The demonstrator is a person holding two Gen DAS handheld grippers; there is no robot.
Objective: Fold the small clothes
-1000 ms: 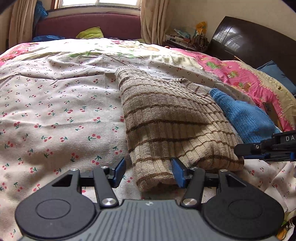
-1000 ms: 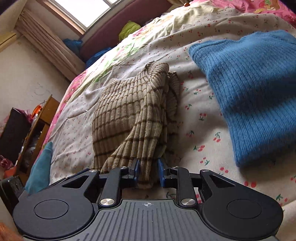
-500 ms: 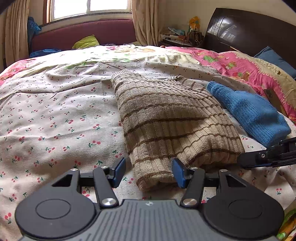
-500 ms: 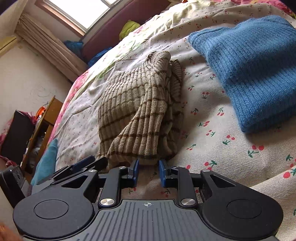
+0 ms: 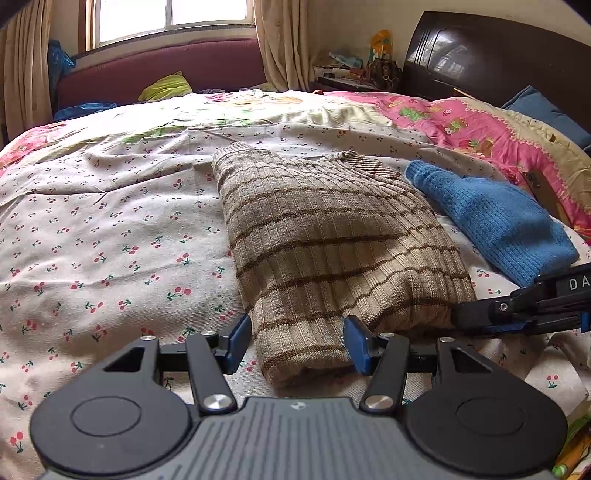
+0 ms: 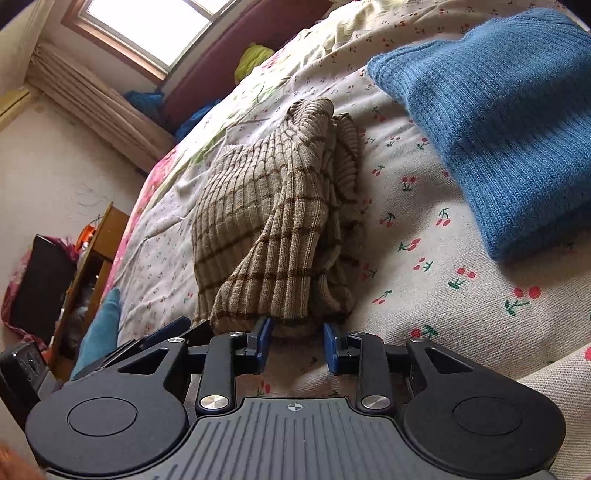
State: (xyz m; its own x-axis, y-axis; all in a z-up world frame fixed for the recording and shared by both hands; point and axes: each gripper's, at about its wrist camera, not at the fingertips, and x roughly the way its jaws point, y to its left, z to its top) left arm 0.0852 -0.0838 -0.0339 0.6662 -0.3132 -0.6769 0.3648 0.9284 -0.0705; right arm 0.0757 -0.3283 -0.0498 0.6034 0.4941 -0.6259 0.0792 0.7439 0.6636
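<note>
I see cherry-print bedspread [image 5: 110,229], pink quilt [image 5: 480,133] by dark headboard [image 5: 480,55], blue pillow [image 5: 535,107], curtained window [image 5: 166,18], yellow-green cloth [image 5: 166,86] on maroon bench [image 5: 166,66], cluttered nightstand [image 5: 354,74].

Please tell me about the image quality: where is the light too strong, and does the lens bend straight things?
Left wrist view: the window is overexposed, glare sits on the dark headboard, and the blue sweater is slightly motion-blurred. Right wrist view: the window is blown out white, the fisheye curves and tilts the bed, and the striped beige sweater stays sharp.
</note>
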